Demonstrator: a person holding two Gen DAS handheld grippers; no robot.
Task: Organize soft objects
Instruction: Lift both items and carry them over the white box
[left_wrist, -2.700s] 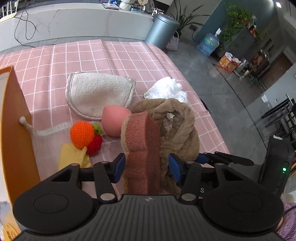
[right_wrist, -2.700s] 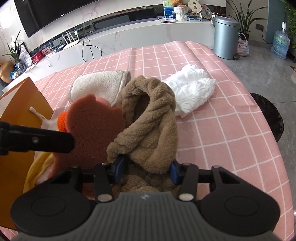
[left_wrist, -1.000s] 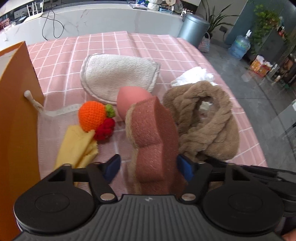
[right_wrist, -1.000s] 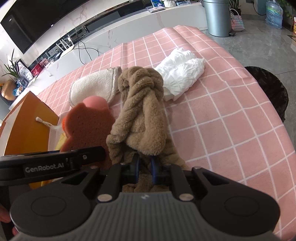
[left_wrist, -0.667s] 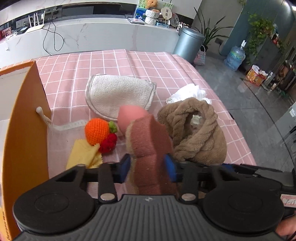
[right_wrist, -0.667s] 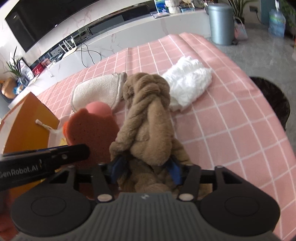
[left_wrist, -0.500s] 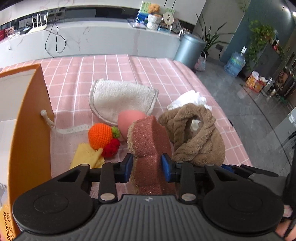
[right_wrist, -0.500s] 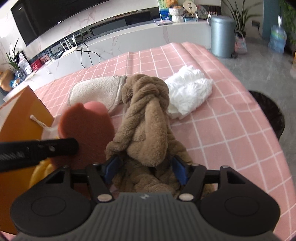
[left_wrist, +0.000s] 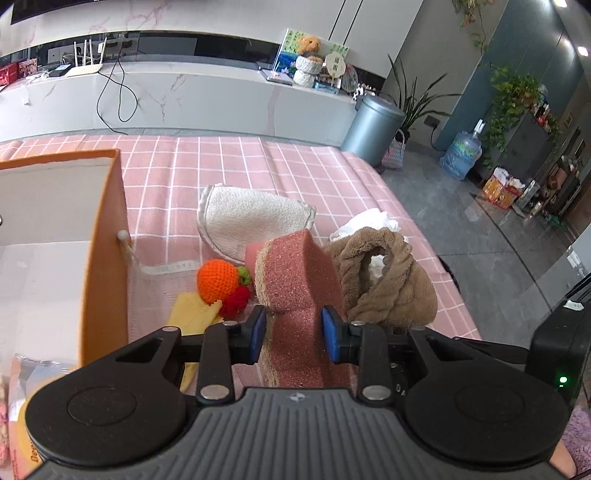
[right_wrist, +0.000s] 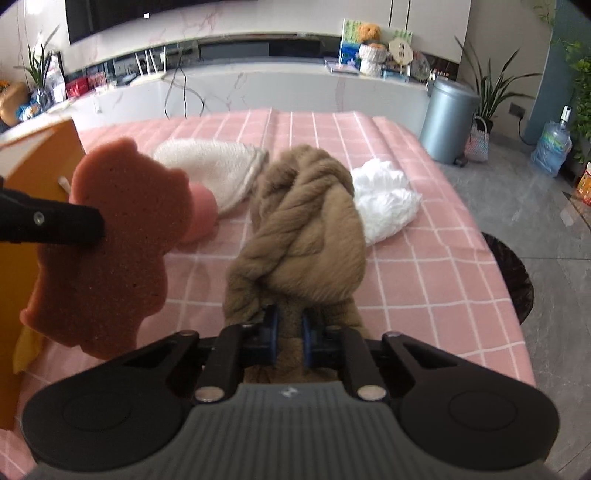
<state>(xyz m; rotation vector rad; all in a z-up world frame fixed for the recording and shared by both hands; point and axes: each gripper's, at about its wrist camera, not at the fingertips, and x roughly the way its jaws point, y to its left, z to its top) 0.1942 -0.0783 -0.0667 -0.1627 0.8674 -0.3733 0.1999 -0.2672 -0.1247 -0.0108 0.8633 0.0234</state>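
Observation:
My left gripper (left_wrist: 293, 334) is shut on a reddish-brown bear-shaped sponge (left_wrist: 299, 280) and holds it upright above the pink checked tablecloth (left_wrist: 229, 166). The sponge also shows in the right wrist view (right_wrist: 110, 236), lifted at the left. My right gripper (right_wrist: 290, 338) is shut on a brown fluffy twisted towel (right_wrist: 306, 229), also seen in the left wrist view (left_wrist: 384, 277). An open orange box (left_wrist: 103, 251) stands at the left.
On the cloth lie a cream cloth pad (left_wrist: 251, 218), a pink egg-shaped sponge (right_wrist: 201, 206), a crocheted orange and red fruit (left_wrist: 218, 280), a yellow cloth (left_wrist: 192, 314), a mesh drawstring bag (left_wrist: 155, 280) and a white crumpled cloth (right_wrist: 384, 195). The table edge and grey floor lie to the right.
Both grippers rose and pulled back. The left closed tighter on the sponge and lifted it. The right gripper, open half a second ago, closed on the brown towel.

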